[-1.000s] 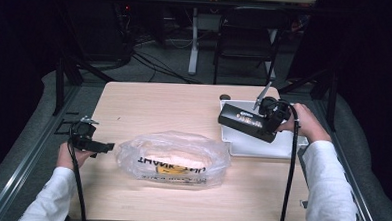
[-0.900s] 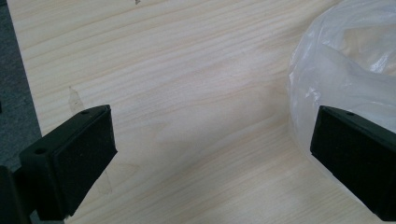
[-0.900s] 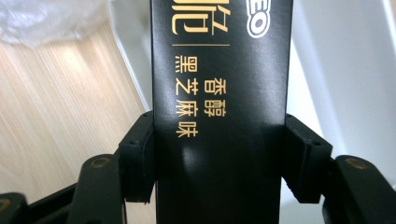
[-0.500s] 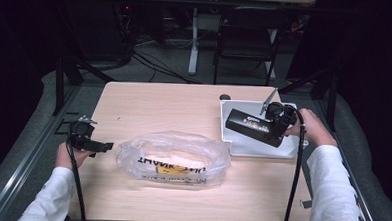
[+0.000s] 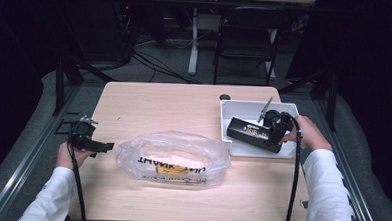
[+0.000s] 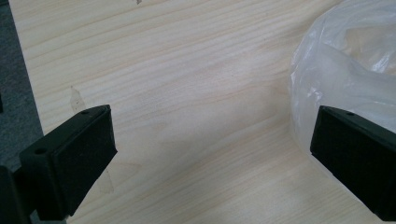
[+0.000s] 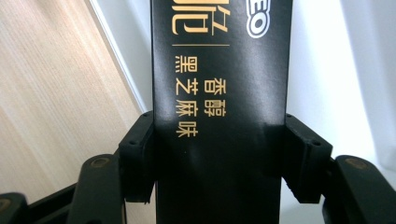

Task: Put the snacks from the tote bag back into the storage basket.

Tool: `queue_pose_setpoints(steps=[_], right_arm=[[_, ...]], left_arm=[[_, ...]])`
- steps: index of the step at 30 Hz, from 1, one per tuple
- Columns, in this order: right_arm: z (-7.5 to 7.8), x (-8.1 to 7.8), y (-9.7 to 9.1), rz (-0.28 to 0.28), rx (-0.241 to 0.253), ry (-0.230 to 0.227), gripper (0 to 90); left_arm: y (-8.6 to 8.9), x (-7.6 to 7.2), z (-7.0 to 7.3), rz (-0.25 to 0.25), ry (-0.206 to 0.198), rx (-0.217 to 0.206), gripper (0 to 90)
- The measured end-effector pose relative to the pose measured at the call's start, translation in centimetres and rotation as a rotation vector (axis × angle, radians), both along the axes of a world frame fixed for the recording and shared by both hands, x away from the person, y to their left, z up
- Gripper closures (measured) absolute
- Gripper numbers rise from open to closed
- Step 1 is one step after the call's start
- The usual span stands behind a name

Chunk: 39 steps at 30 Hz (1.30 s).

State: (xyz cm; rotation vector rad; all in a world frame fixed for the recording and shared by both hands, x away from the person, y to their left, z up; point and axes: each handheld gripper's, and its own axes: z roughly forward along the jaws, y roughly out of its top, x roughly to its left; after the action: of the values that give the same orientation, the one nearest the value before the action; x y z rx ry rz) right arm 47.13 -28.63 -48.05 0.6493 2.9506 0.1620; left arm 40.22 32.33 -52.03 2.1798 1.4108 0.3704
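A long black box [image 5: 249, 132] with gold lettering lies across the white tray [image 5: 224, 118] at the table's right. My right gripper [image 5: 266, 136] is shut on its near end. In the right gripper view both pads press the sides of the black box [image 7: 219, 88], with the white tray [image 7: 327, 70] beneath it. A clear plastic bag [image 5: 174, 157] with a pale loaf-like thing inside lies mid-table. My left gripper [image 5: 102, 146] rests open just left of it. The plastic bag [image 6: 345, 60] reaches the right jaw of my left gripper [image 6: 210, 158], with bare wood between the jaws.
A thin silver piece [image 5: 265, 109] leans in the tray's far part. A small dark object [image 5: 225, 97] sits on the wooden table [image 5: 159, 109] just behind the tray. Dark chairs and cables stand beyond the far edge.
My right gripper has come down and slightly right with the black box, from above the tray's left rim into the tray. The left gripper and the bag have kept still.
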Motion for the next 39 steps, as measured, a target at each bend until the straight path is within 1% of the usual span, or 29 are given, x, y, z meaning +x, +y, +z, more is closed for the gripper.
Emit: queue_pose_setpoints(steps=[1, 2, 5, 7, 8, 9, 10, 12, 13, 14, 15, 16, 17, 18, 19, 20, 21, 23, 27, 28, 29, 30, 31, 32, 34, 35, 37, 38, 39], right_arm=[[-0.1, 0.0, 0.1, 0.003, -0.009, -0.002, 37.8], [-0.4, 0.1, 0.2, 0.007, -0.006, 0.009, 37.7], [-1.1, 0.3, 0.5, 0.017, -0.026, 0.011, 37.7], [-1.4, 0.4, 0.6, 0.015, -0.015, 0.012, 37.7], [-1.4, 0.5, 0.8, 0.018, -0.027, 0.007, 37.7], [-1.6, 0.6, 0.8, 0.018, -0.01, 0.013, 37.7], [-1.7, 0.6, 0.9, 0.022, -0.018, 0.009, 37.7], [-1.9, 0.7, 1.1, 0.027, -0.01, 0.004, 37.6], [-2.0, 0.8, 1.3, 0.039, -0.014, 0.002, 37.6], [-2.0, 0.9, 1.3, 0.041, -0.016, 0.009, 37.6], [-2.1, 1.0, 1.4, 0.038, -0.013, 0.011, 37.6], [-2.4, 1.0, 1.4, 0.024, -0.002, 0.002, 37.6], [-2.3, 1.1, 1.4, 0.039, -0.02, 0.012, 37.6], [-2.4, 1.3, 1.4, 0.042, -0.026, 0.01, 37.6], [-2.6, 1.2, 1.4, 0.031, -0.01, 0.005, 37.6], [-2.6, 1.3, 1.4, 0.041, -0.015, 0.014, 37.5], [-2.7, 1.4, 1.5, 0.036, -0.015, 0.017, 37.6], [-2.9, 1.5, 1.5, 0.041, -0.023, 0.017, 37.5], [-3.3, 1.6, 1.3, 0.045, -0.009, 0.031, 37.0], [-3.4, 1.6, 1.3, 0.038, -0.015, 0.033, 36.3], [-3.4, 1.5, 1.2, 0.028, -0.007, 0.025, 35.6], [-3.5, 1.5, 1.2, 0.017, 0.007, 0.027, 33.6], [-3.3, 1.6, 1.2, 0.008, -0.006, 0.024, 29.8], [-3.2, 1.6, 1.1, -0.002, 0.001, 0.027, 28.1], [-2.9, 1.5, 0.9, -0.036, 0.023, 0.018, 24.5], [-2.5, 1.5, 0.7, -0.044, 0.024, 0.022, 23.4], [-2.0, 1.3, 0.5, -0.075, 0.071, 0.013, 22.6], [-1.6, 1.4, 0.4, -0.085, 0.093, 0.027, 21.2], [-1.2, 1.3, 0.4, -0.113, 0.126, 0.029, 19.8]], left_arm=[[0.0, 0.0, 0.0, -0.002, 0.001, 0.001, 0.1], [0.0, 0.0, 0.0, -0.001, 0.002, 0.001, 0.1], [0.0, 0.0, -0.1, -0.007, 0.008, 0.006, 0.1], [0.1, 0.0, 0.0, -0.006, 0.004, 0.001, 0.1], [0.1, 0.0, 0.0, -0.005, 0.004, 0.0, 0.1], [0.1, 0.0, 0.0, -0.004, 0.003, -0.001, 0.1], [0.1, 0.0, -0.1, -0.003, 0.004, -0.002, 0.1], [0.1, 0.0, -0.1, -0.001, 0.004, -0.004, 0.1], [0.1, 0.0, -0.1, -0.004, 0.004, 0.0, 0.1], [0.1, 0.0, -0.1, -0.006, 0.002, -0.002, 0.1], [0.1, 0.0, -0.1, -0.007, 0.001, 0.0, 0.1], [0.1, 0.0, -0.1, -0.007, 0.003, 0.003, 0.1], [0.1, 0.1, -0.1, -0.007, 0.004, 0.002, 0.1], [0.1, 0.1, -0.1, -0.008, 0.004, 0.001, 0.1], [0.1, 0.1, -0.1, -0.007, 0.005, 0.003, 0.1], [0.0, 0.1, -0.1, -0.006, 0.005, 0.002, 0.1], [0.0, 0.1, -0.1, -0.007, 0.006, 0.001, 0.1], [0.0, 0.1, -0.1, -0.009, 0.006, 0.002, 0.1], [0.0, 0.1, -0.1, -0.009, 0.008, 0.001, 0.1], [0.0, 0.1, -0.1, -0.01, 0.007, 0.001, 0.1], [0.0, 0.1, -0.1, -0.01, 0.006, 0.0, 0.1], [0.0, 0.1, -0.1, -0.011, 0.006, 0.001, 0.1], [-0.1, 0.1, -0.1, -0.007, 0.005, 0.0, 0.1], [-0.1, 0.0, -0.1, -0.008, 0.005, -0.003, 0.1], [0.0, 0.0, -0.1, -0.008, 0.004, -0.002, 0.1], [0.0, 0.0, -0.1, -0.008, 0.004, -0.002, 0.1], [0.1, 0.0, 0.0, -0.01, 0.002, 0.001, 0.1], [0.1, 0.0, 0.1, -0.008, -0.003, -0.008, 0.1], [0.1, -0.1, 0.1, -0.008, -0.01, -0.012, 0.1]])
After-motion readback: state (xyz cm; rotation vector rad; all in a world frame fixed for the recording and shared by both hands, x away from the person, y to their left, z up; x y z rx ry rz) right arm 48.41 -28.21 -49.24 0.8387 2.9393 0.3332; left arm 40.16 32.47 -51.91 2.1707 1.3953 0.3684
